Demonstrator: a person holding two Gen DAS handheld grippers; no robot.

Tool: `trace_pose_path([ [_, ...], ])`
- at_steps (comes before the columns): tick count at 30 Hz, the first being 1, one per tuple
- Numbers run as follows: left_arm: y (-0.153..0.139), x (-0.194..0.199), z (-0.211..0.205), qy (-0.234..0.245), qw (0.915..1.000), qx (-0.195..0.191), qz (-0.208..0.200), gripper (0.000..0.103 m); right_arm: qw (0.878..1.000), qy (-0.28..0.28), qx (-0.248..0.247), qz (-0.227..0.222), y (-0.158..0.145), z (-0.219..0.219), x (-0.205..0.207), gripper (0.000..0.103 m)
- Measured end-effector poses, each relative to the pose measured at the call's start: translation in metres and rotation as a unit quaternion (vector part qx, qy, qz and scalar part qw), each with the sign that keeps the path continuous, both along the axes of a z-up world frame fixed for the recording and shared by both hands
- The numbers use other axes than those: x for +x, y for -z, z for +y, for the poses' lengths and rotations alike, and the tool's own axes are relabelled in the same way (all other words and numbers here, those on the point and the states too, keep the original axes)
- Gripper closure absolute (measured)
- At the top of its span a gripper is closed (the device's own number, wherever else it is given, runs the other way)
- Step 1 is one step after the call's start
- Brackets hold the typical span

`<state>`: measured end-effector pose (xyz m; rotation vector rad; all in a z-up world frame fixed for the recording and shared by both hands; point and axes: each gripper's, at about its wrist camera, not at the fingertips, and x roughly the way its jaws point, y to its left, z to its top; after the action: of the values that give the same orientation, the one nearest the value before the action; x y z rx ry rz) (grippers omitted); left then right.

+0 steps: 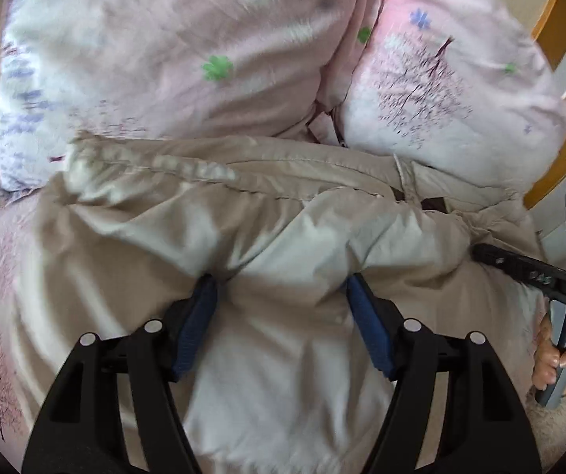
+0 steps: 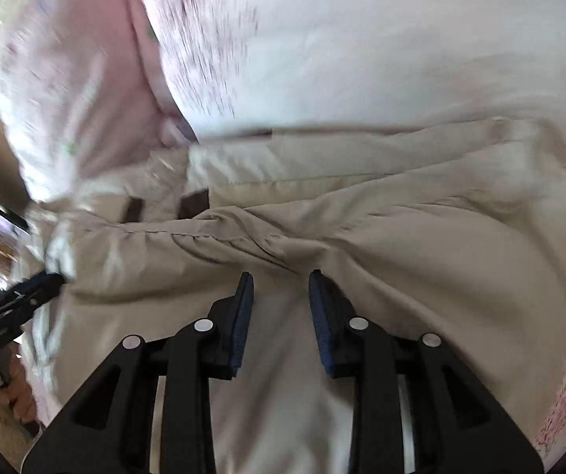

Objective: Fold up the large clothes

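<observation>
1. Found beige garment [image 1: 283,205] rumpled at centre, heaped on pink floral bedding [image 1: 188,39] towards 12 o'clock.
2. Caught left gripper [image 1: 277,288] at 6 o'clock, jaws spread wide, tips sunk astride a raised fold, pinching nothing.
3. Caught right gripper [image 2: 281,276] at 6 o'clock, jaws narrowly parted over the same cloth.
4. Spotted right hand [image 1: 551,359] gripping its handle at 4 o'clock in the left wrist view.

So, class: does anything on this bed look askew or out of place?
The beige padded garment lies bunched in uneven ridges across the pink floral bedding, its seamed edge puckered rather than flat. Nothing looks spilled or damaged.
</observation>
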<state>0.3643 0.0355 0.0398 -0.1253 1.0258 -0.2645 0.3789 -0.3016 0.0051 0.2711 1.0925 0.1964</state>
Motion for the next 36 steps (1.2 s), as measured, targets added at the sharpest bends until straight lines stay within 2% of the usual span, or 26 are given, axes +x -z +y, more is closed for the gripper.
trace_pose_path([
  [3, -0.017, -0.022, 0.025, -0.013, 0.9992, 0.018, -0.035, 0.034, 0.996, 0.054, 0.003, -0.068, -0.024, -0.043, -0.039, 0.066],
  [5, -0.023, -0.028, 0.039, -0.029, 0.9971, 0.046, -0.054, 0.032, 0.993, 0.088, -0.004, -0.078, -0.025, -0.066, -0.051, 0.066],
  [7, -0.021, -0.024, 0.048, -0.042, 0.9958, 0.062, -0.053, 0.032, 0.992, 0.113, -0.008, -0.063, -0.018, -0.085, -0.054, 0.066],
  [11, -0.002, -0.008, 0.063, -0.066, 0.9944, 0.08, -0.019, 0.032, 0.989, 0.148, -0.022, 0.006, 0.023, -0.104, -0.038, 0.067],
  [12, 0.005, -0.003, 0.066, -0.069, 0.9946, 0.077, -0.006, 0.032, 0.988, 0.152, -0.012, 0.024, 0.035, -0.106, -0.033, 0.067],
  [15, 0.017, 0.008, 0.074, -0.083, 0.995, 0.052, 0.02, 0.032, 0.987, 0.157, -0.019, 0.03, 0.045, -0.105, -0.027, 0.067],
  [21, 0.025, 0.019, 0.074, -0.093, 0.9937, 0.057, 0.027, 0.029, 0.987, 0.158, -0.015, 0.025, 0.057, -0.1, -0.015, 0.065],
  [24, 0.019, 0.012, 0.079, -0.086, 0.9952, 0.045, 0.013, 0.033, 0.987, 0.162, 0.003, -0.003, 0.046, -0.109, -0.036, 0.065],
  [27, 0.008, -0.011, 0.09, -0.081, 0.9963, 0.022, -0.015, 0.034, 0.985, 0.164, 0.027, -0.042, 0.028, -0.116, -0.072, 0.065],
  [30, 0.004, -0.034, 0.097, -0.082, 0.9958, 0.019, -0.035, 0.034, 0.984, 0.164, 0.035, -0.061, 0.023, -0.118, -0.102, 0.065],
  [32, 0.009, -0.039, 0.099, -0.083, 0.9956, 0.029, -0.033, 0.033, 0.984, 0.164, 0.036, -0.051, 0.024, -0.117, -0.1, 0.065],
  [35, 0.026, -0.035, 0.099, -0.095, 0.9944, 0.044, -0.012, 0.031, 0.984, 0.171, 0.039, -0.015, 0.048, -0.116, -0.096, 0.065],
  [36, 0.033, -0.031, 0.104, -0.101, 0.9943, 0.034, 0.002, 0.03, 0.983, 0.175, 0.05, -0.004, 0.055, -0.119, -0.092, 0.065],
])
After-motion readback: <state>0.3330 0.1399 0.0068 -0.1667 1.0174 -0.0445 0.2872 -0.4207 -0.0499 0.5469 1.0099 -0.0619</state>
